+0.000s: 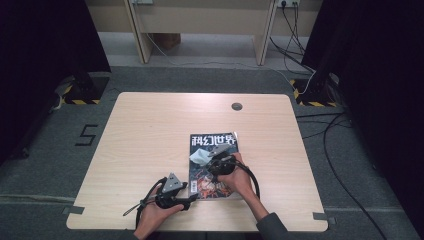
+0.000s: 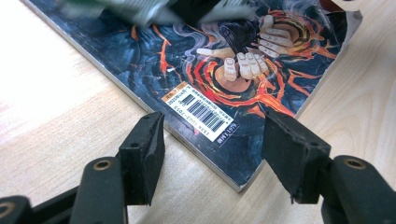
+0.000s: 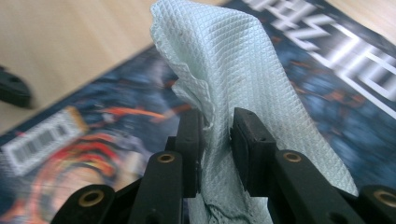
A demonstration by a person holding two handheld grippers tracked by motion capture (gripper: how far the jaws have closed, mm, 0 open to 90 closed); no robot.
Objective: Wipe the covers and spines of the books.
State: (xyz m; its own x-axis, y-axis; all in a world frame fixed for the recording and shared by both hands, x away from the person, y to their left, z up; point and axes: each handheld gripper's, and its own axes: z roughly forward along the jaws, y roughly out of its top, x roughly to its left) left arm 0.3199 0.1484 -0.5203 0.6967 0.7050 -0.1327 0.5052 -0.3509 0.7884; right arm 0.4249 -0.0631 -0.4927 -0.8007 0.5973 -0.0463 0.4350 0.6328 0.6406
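Observation:
A magazine [image 1: 214,165] with a dark cover, orange artwork and white title letters lies flat on the wooden table [image 1: 150,130]. My right gripper [image 1: 216,160] is over its middle, shut on a pale green waffle-textured cloth [image 3: 233,79] that bunches up between the jaws and drapes over the cover [image 3: 327,79]. The cloth [image 1: 200,156] rests on the magazine in the high view. My left gripper [image 1: 186,196] sits at the magazine's near left corner, open, its jaws straddling the corner with the barcode [image 2: 201,112] without touching it.
A small round grommet [image 1: 236,106] sits near the table's far edge. Cables [image 1: 330,145] trail on the grey floor to the right. A desk frame [image 1: 200,30] stands beyond the table. Bare tabletop stretches left and behind the magazine.

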